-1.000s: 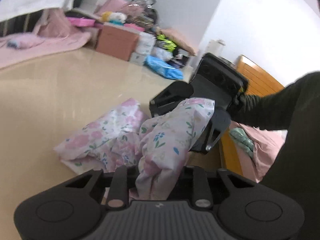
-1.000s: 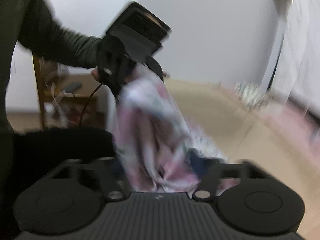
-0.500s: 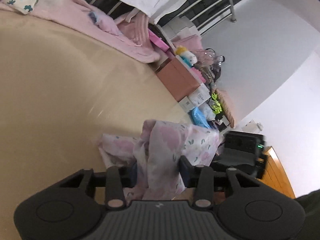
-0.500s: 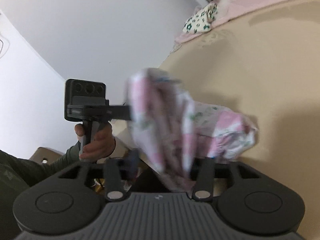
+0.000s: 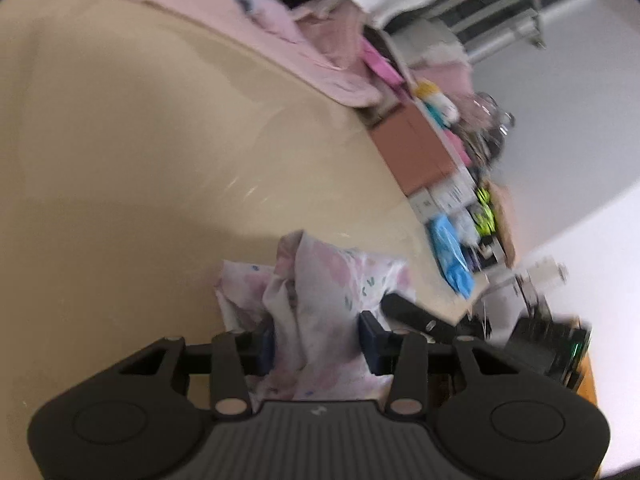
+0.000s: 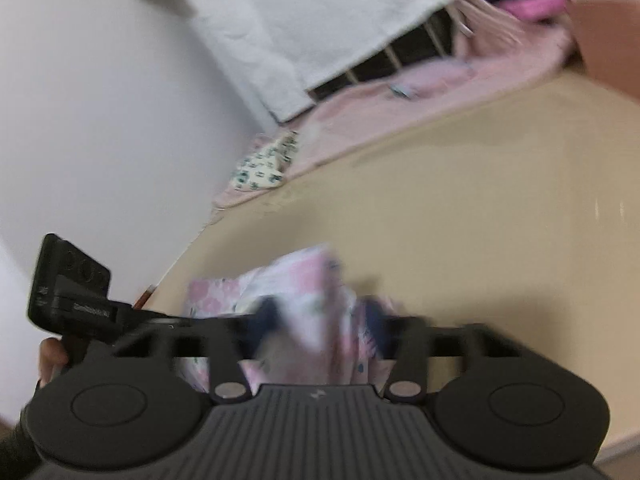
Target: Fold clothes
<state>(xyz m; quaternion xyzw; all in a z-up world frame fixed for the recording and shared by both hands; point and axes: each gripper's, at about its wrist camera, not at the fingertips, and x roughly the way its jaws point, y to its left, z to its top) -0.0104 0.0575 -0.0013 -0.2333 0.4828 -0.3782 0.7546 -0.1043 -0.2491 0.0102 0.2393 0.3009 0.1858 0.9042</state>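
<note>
The floral garment (image 5: pixel 320 300) lies bunched on the beige table (image 5: pixel 140 160), near its edge. The left gripper (image 5: pixel 316 340) has just been opening, cloth between its pads. The right gripper (image 6: pixel 324 320) has just been closing and, though blurred, seems clamped on the garment.

Wide bare beige tabletop (image 5: pixel 140 168) open ahead and to the left, floral garment (image 5: pixel 320 292) bunched close in front, pink bedding (image 5: pixel 240 20) lining the far edge, brown box (image 5: pixel 416 152) and clutter crowding the right corner
</note>
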